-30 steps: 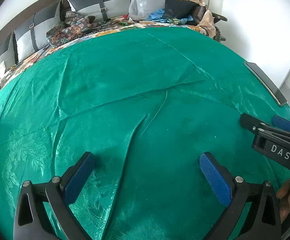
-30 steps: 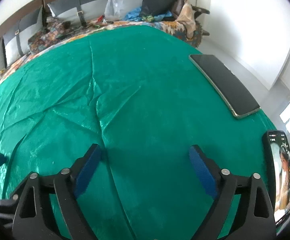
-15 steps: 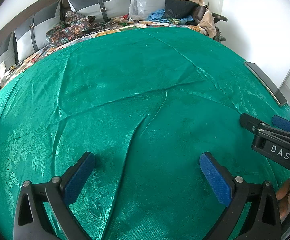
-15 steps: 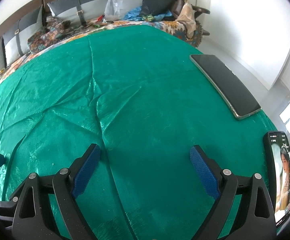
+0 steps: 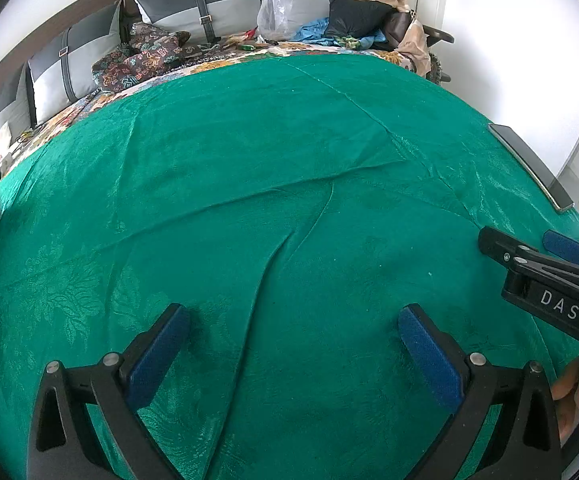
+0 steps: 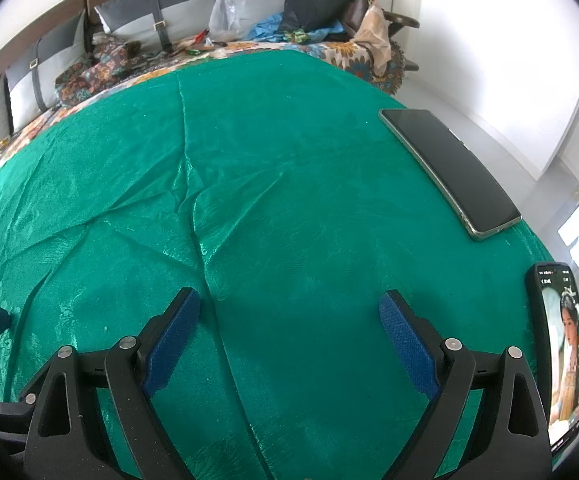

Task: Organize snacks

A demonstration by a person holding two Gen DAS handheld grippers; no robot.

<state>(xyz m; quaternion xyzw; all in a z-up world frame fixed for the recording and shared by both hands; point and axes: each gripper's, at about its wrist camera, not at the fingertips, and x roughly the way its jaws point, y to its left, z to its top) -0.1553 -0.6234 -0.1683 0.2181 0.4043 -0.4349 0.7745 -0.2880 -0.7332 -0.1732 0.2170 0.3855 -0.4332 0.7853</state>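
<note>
Both my left gripper [image 5: 289, 344] and my right gripper [image 6: 289, 328] have their jaws wide apart, holding nothing, above the green cloth [image 5: 249, 160] on the surface. Two phones, one dark [image 6: 449, 168] and one lit [image 6: 561, 344], lie at its right edge. I see no snacks.

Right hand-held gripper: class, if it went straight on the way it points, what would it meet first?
Probably only the green cloth. The right hand-held gripper is open and empty, with no object between or ahead of its fingers. The dark phone lies off to the right, outside that line, though depth is unclear.
</note>
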